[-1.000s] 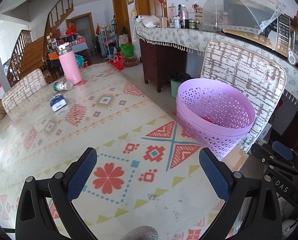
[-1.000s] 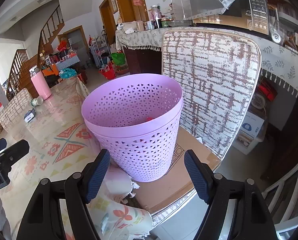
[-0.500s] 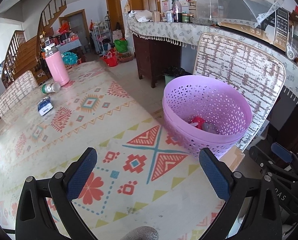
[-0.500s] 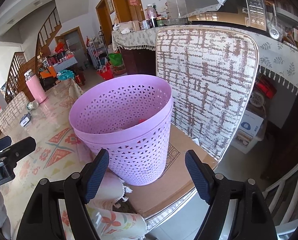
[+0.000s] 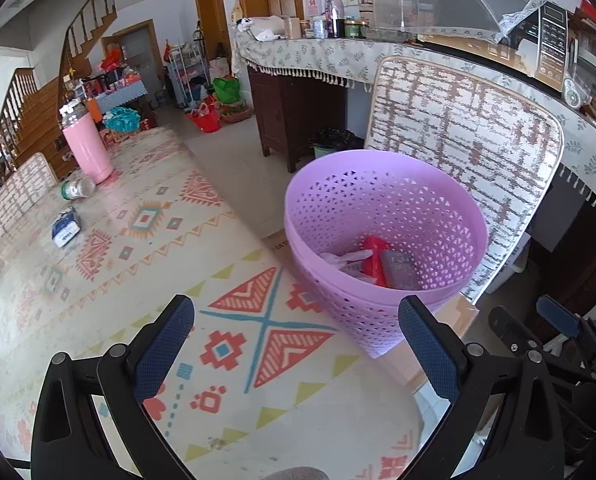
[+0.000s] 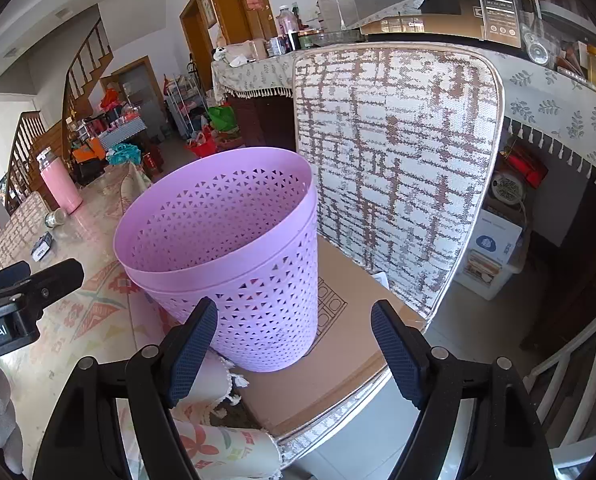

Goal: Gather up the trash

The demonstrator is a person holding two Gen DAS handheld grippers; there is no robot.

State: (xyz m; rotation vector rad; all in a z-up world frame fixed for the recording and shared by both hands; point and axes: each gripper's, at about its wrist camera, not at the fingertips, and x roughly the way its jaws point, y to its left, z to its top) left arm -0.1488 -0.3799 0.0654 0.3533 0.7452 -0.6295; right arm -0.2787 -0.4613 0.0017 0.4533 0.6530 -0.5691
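1. Bin now nearer in left view than a second ago; inside now showing: red wrapper, grey packet, clear plastic.
2. Bin standing on cardboard on chair seat, just beside tabletop edge.
3. Left gripper fingers apart, empty, above tabletop.
4. Right gripper fingers apart, empty, low before bin wall.
5. Still on tabletop, far end: small bottle, blue packet, beside pink flask.
6. Likely meaning: some trash binned; more left to fetch.
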